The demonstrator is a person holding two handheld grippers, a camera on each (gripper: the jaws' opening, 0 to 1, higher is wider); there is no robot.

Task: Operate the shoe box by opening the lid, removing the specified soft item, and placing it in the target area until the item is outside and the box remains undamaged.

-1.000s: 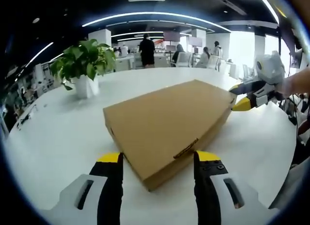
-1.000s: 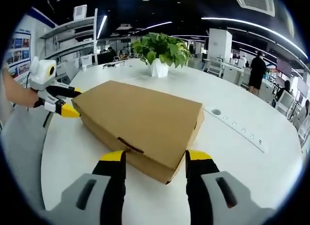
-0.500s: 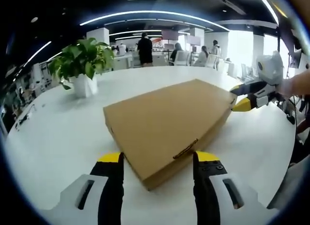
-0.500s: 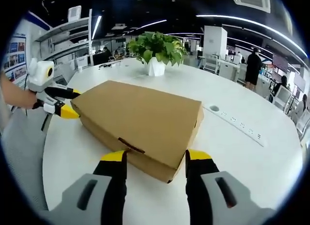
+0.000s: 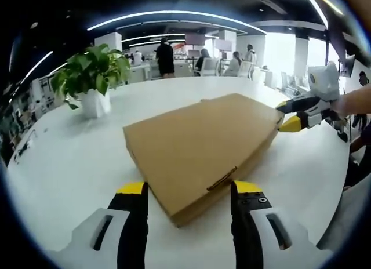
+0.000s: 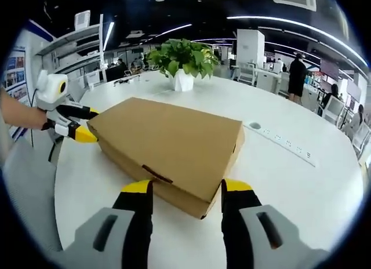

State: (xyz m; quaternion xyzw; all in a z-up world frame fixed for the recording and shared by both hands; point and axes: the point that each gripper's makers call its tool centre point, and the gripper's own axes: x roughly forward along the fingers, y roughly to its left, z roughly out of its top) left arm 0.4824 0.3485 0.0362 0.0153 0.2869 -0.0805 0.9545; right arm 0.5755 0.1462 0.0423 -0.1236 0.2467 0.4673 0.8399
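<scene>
A closed flat brown cardboard shoe box [image 5: 203, 144] lies on the white table [image 5: 69, 170]. In the left gripper view, my left gripper [image 5: 189, 189] is open, its yellow-tipped jaws standing on either side of the box's near corner, by the lid's small front tab [image 5: 222, 178]. My right gripper [image 5: 291, 114] comes in from the right at the opposite corner. In the right gripper view, the box [image 6: 174, 144] again has its near corner between my open right gripper [image 6: 186, 188] jaws. My left gripper [image 6: 78, 123] sits at the far left corner. The item inside is hidden.
A potted green plant [image 5: 93, 77] in a white pot [image 6: 182, 80] stands on the table beyond the box. A strip of sockets [image 6: 284, 148] is set into the tabletop to the right. People stand at desks far behind. A person's forearm [image 6: 20, 113] holds the left gripper.
</scene>
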